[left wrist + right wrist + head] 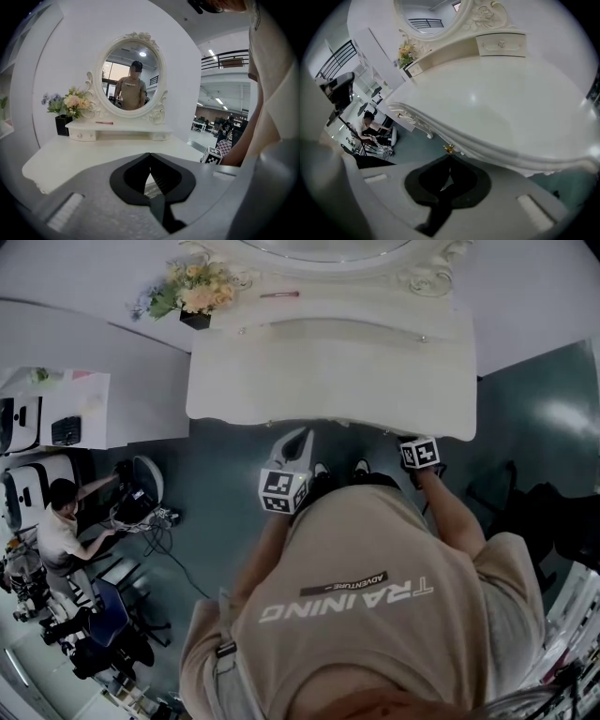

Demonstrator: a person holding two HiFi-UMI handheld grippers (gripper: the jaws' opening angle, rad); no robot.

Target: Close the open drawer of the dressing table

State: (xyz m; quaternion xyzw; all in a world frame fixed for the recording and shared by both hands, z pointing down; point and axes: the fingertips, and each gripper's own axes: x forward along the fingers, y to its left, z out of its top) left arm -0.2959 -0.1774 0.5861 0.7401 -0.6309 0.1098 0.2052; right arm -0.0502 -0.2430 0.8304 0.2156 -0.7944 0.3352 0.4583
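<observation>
The white dressing table (328,381) stands in front of me, under an oval mirror (133,77). My left gripper (304,435) hovers just before the table's front edge, jaws shut and empty, and looks across the tabletop (93,157). Over to the right, my right gripper (407,439) is tucked close beneath the front edge. Its jaws (450,157) are shut on nothing, tips right by a gold knob (449,148) on the carved apron. A second gold knob (398,115) sits further left. I cannot make out an open drawer in any view.
A flower pot (192,292) and a red stick (279,294) rest on the back shelf, which has small drawers (500,44). A person (58,526) sits at equipment on the floor to the left, near a blue chair (108,615) and white shelving (47,413).
</observation>
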